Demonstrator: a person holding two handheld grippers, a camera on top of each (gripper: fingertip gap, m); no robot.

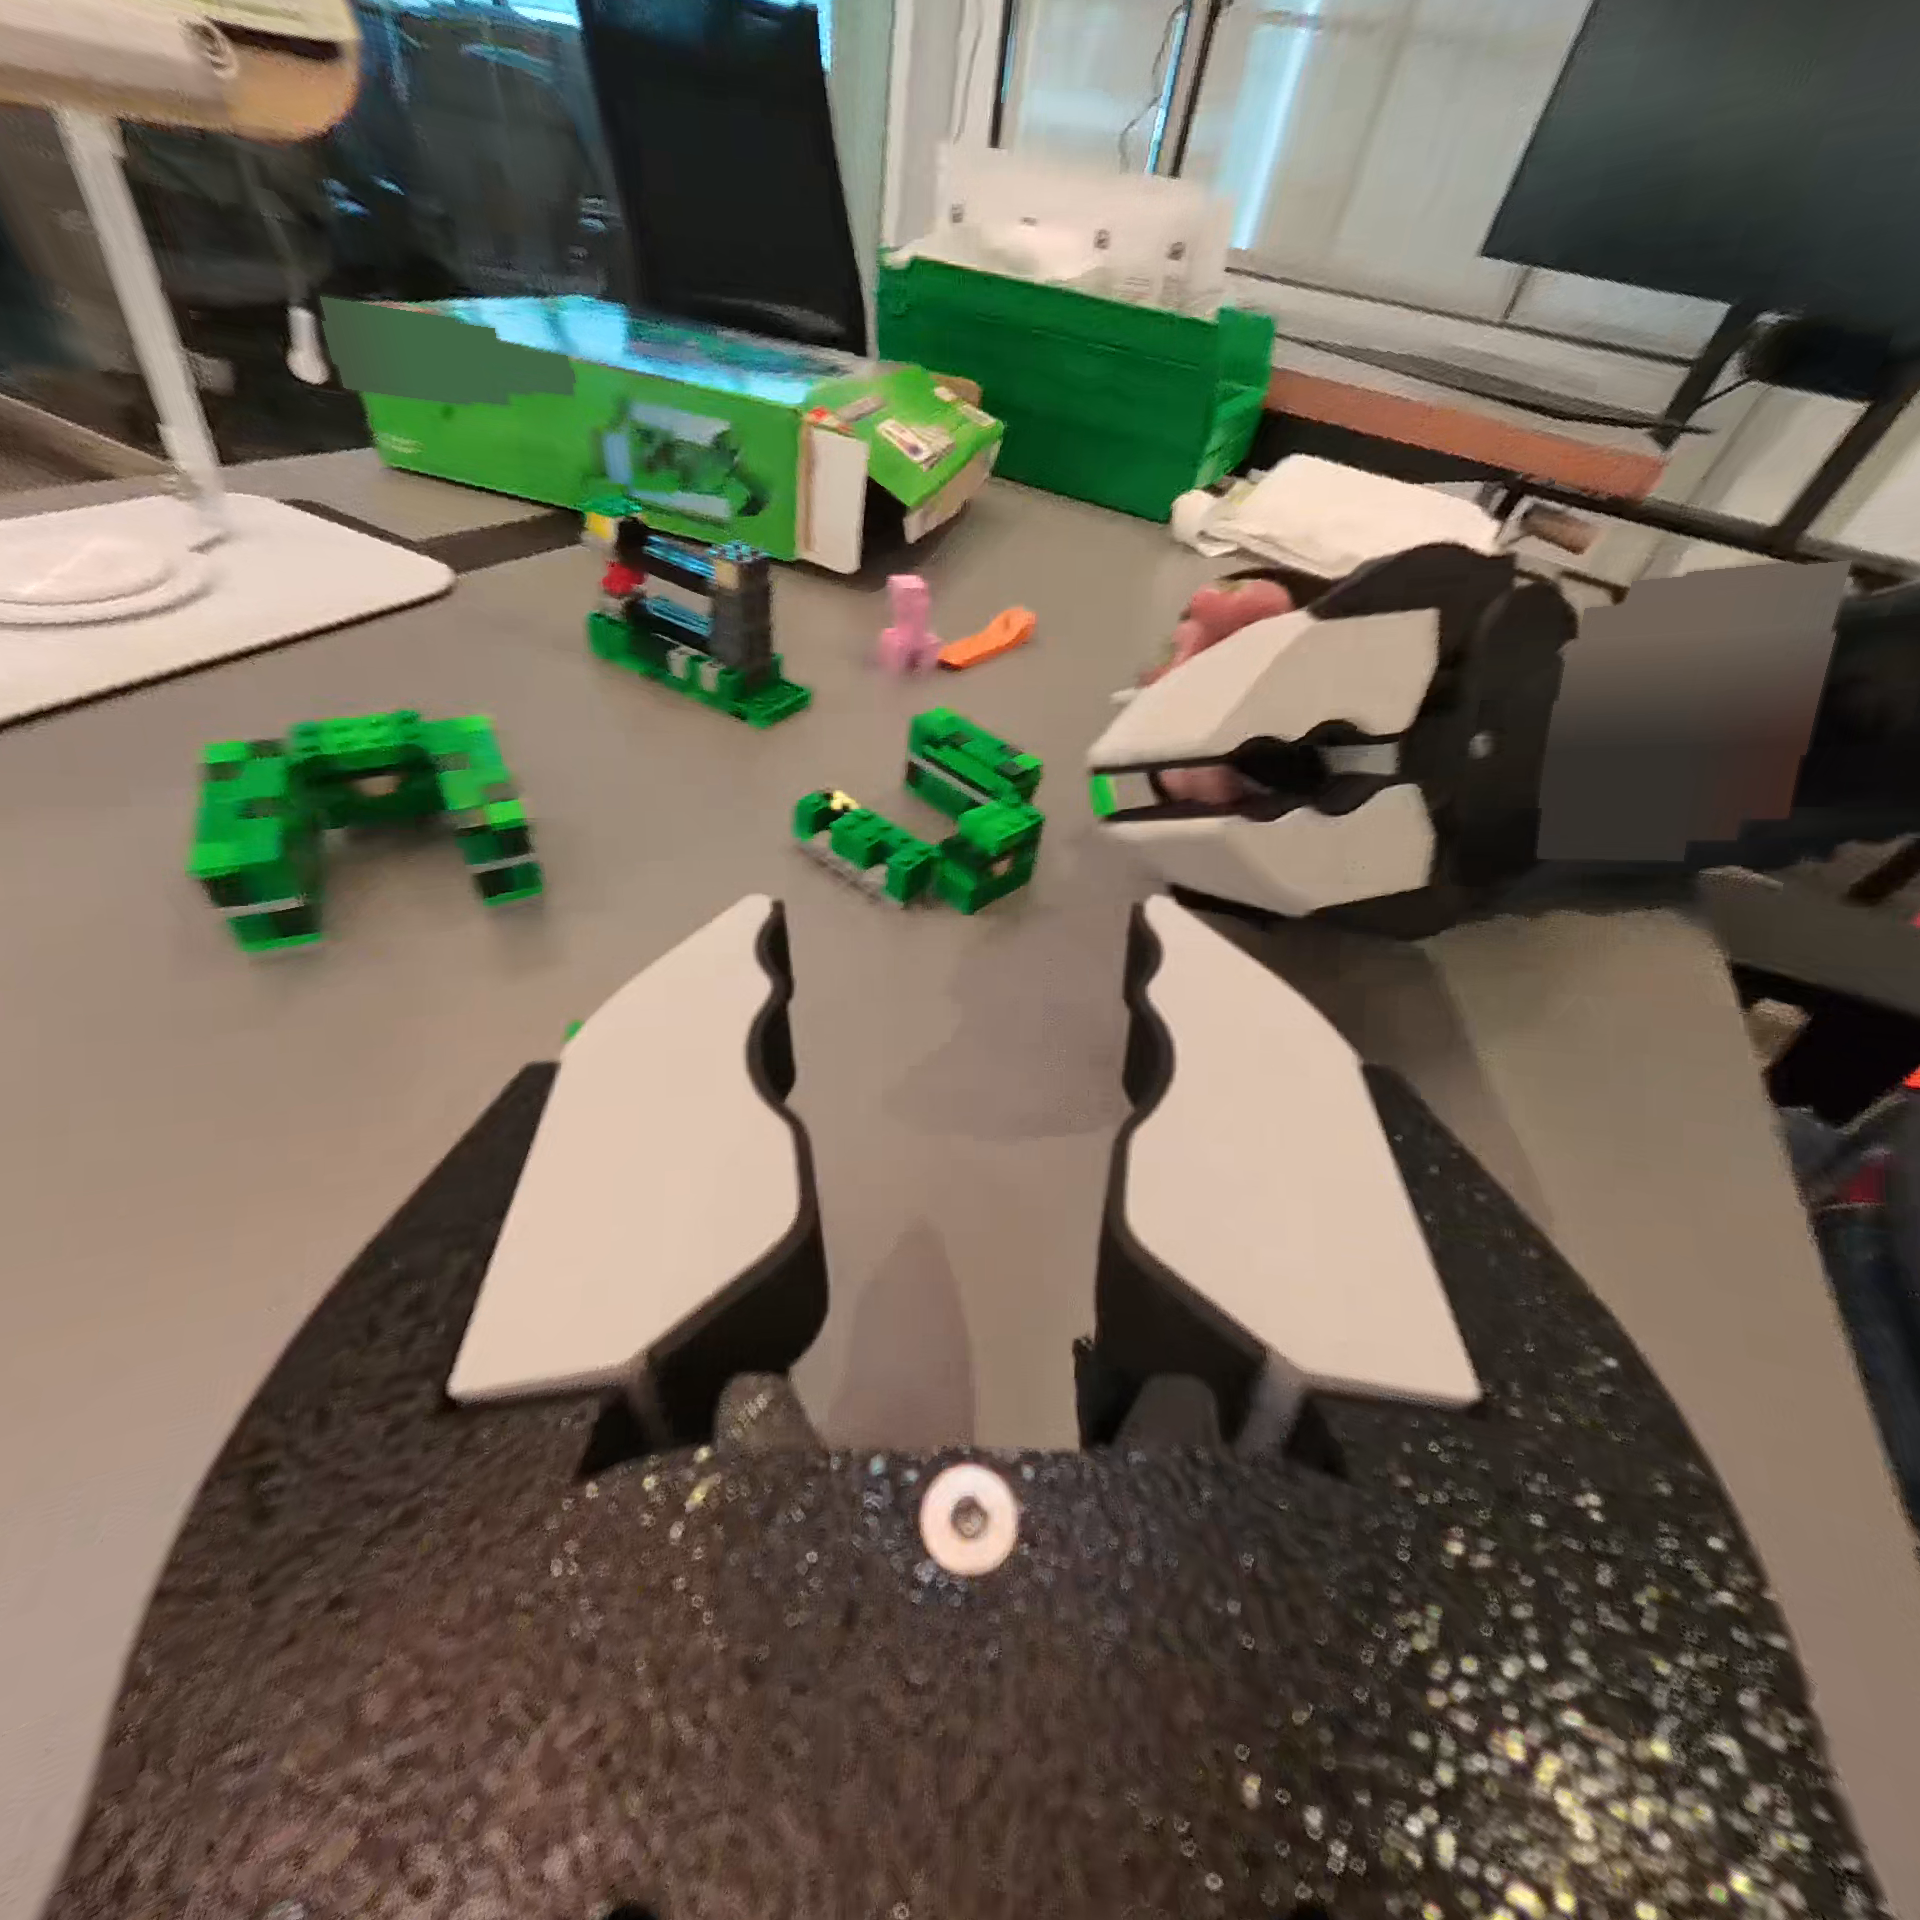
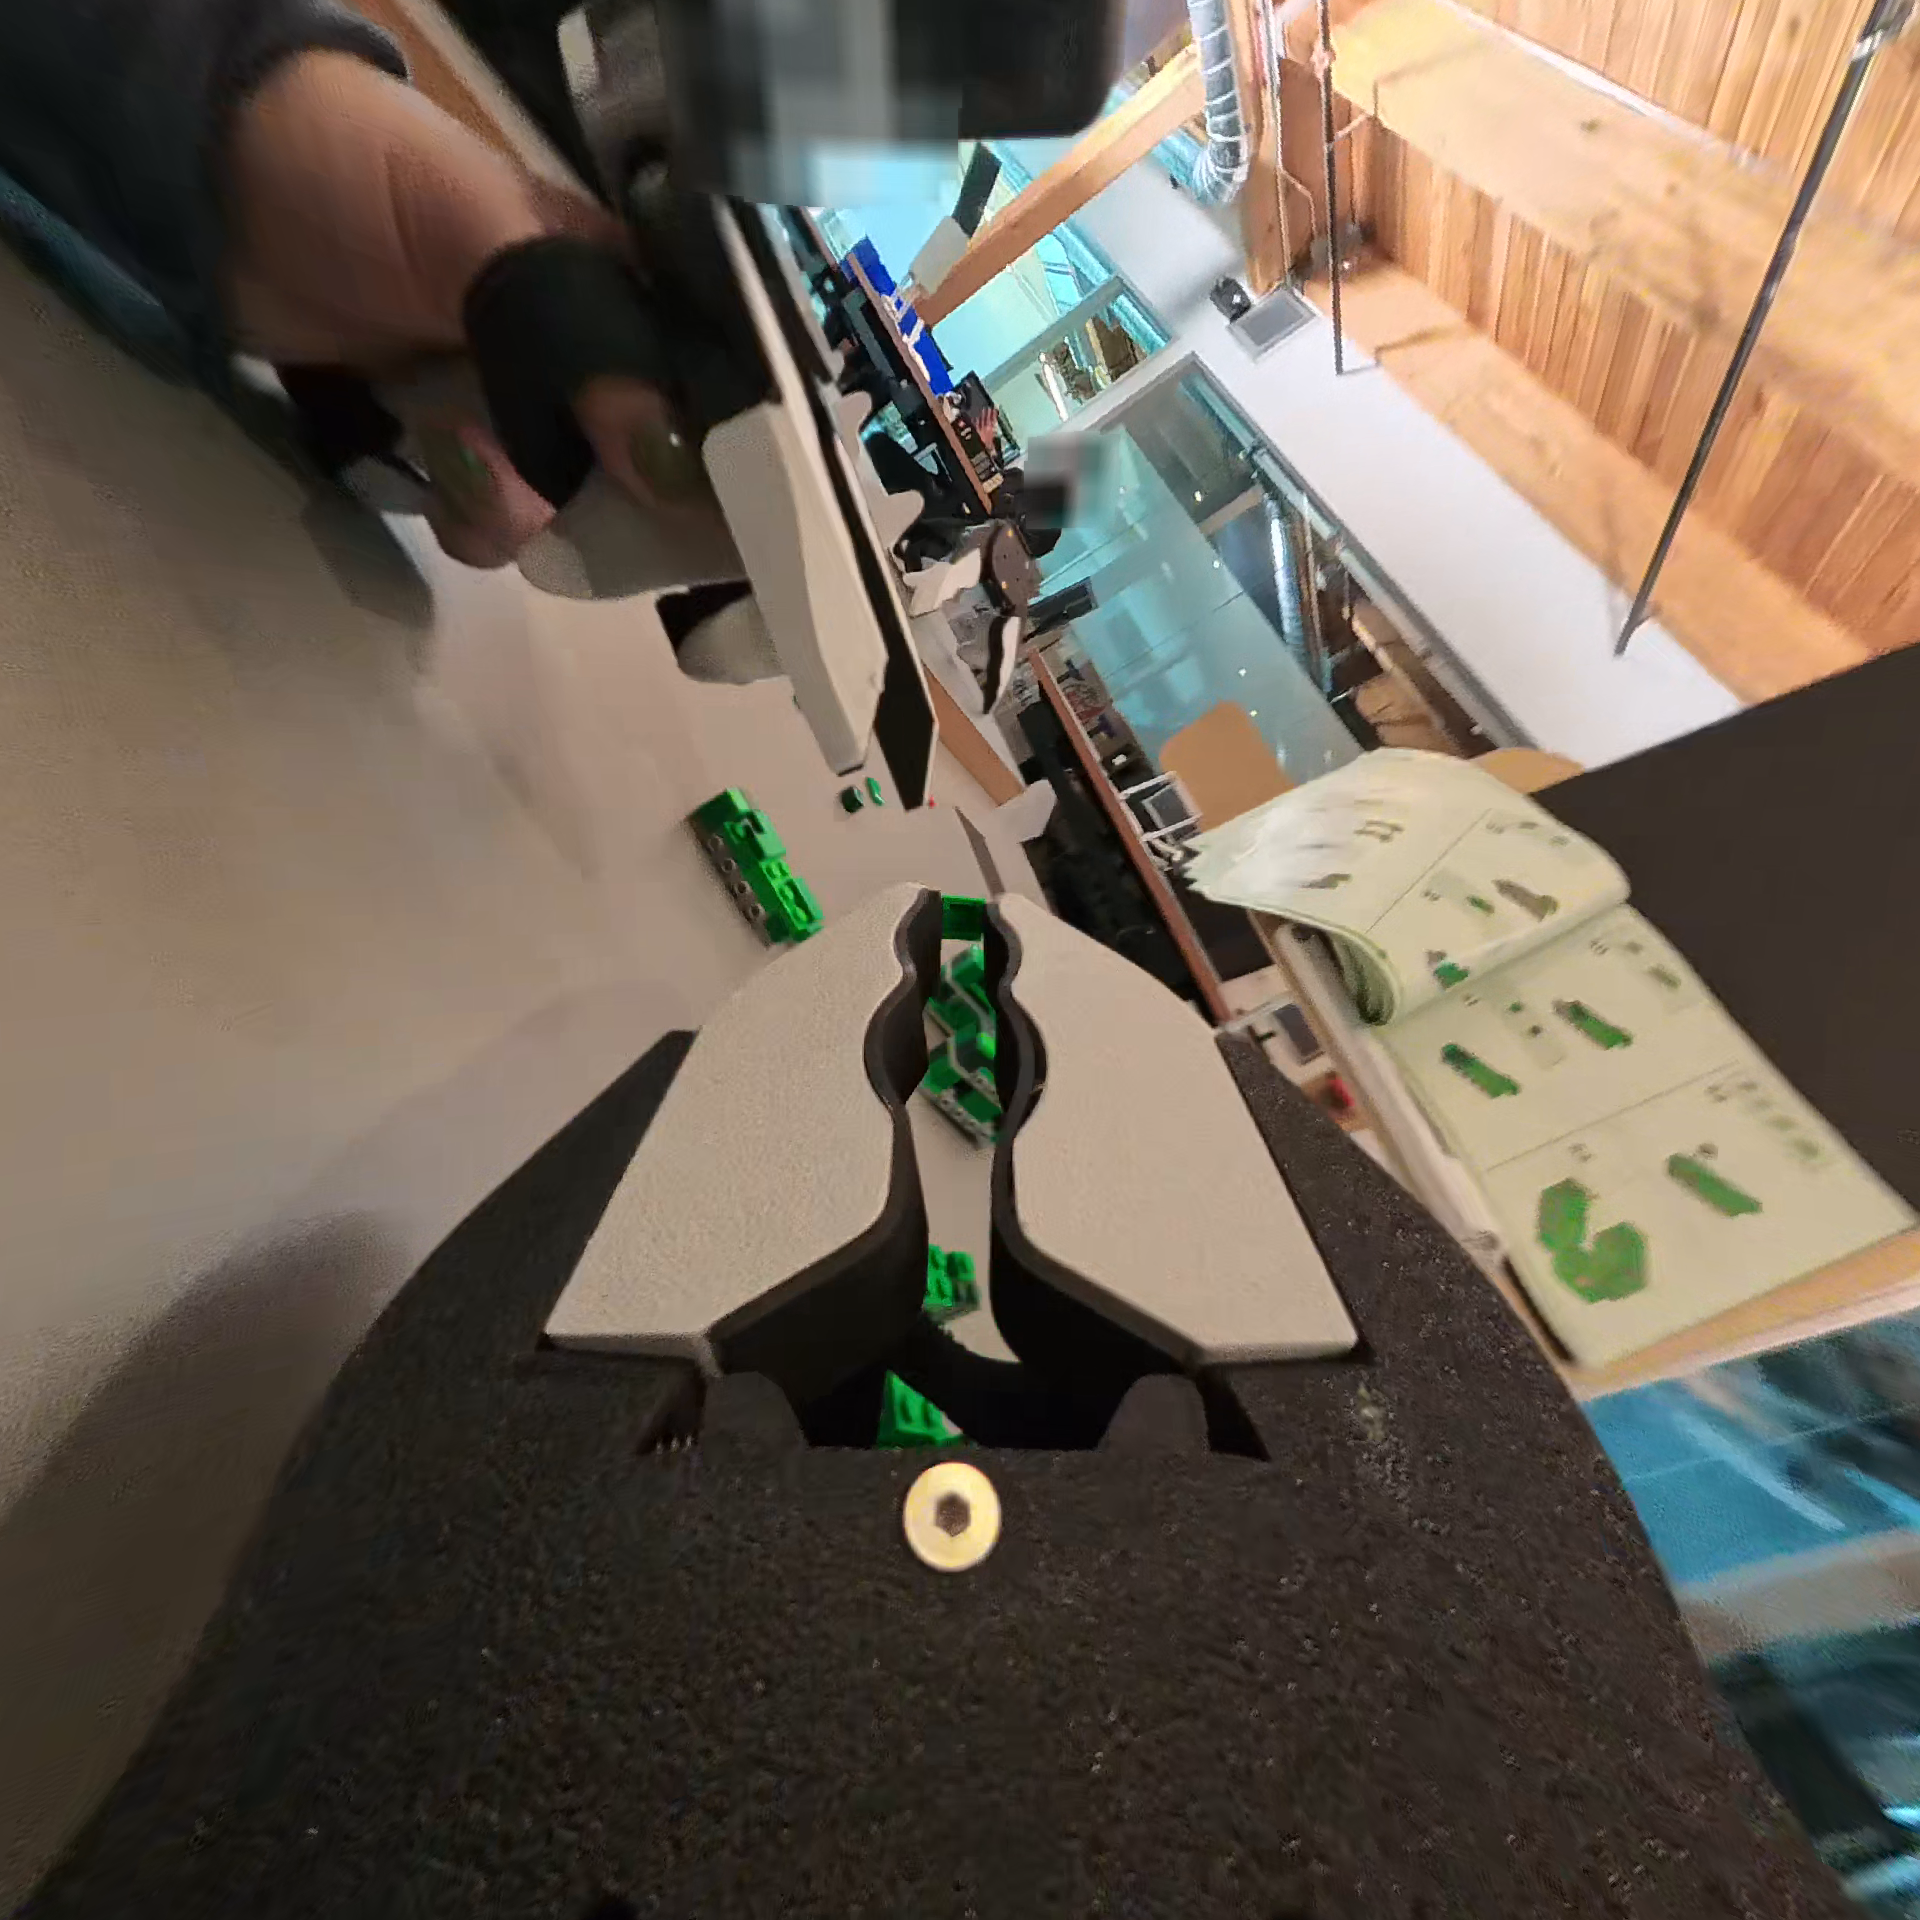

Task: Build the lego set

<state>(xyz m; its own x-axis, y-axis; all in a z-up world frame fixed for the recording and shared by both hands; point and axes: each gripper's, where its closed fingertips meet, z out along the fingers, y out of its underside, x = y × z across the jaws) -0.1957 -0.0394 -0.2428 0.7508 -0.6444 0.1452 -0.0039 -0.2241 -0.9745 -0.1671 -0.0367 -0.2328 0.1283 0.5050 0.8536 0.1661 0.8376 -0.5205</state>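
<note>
My left gripper [image 1: 956,925] is open and empty, low over the grey table [image 1: 260,1091]. Ahead of it lies an L-shaped green Lego build [image 1: 935,821]. A green arch-shaped build [image 1: 353,810] lies to the left, and a dark and green build [image 1: 696,634] stands farther back. My right gripper [image 1: 1107,795] comes in from the right, shut on a small green brick [image 1: 1101,795]. In the right wrist view the brick [image 2: 961,920] sits between that gripper's tips [image 2: 961,912]. A green build [image 2: 758,873] lies beyond on the table.
A pink figure [image 1: 909,623] and an orange separator tool [image 1: 987,634] lie mid-table. An open green box [image 1: 665,416] and a green bin [image 1: 1070,384] stand at the back. An open instruction booklet [image 2: 1558,1039] lies at the table's side. A white lamp base [image 1: 83,582] stands far left.
</note>
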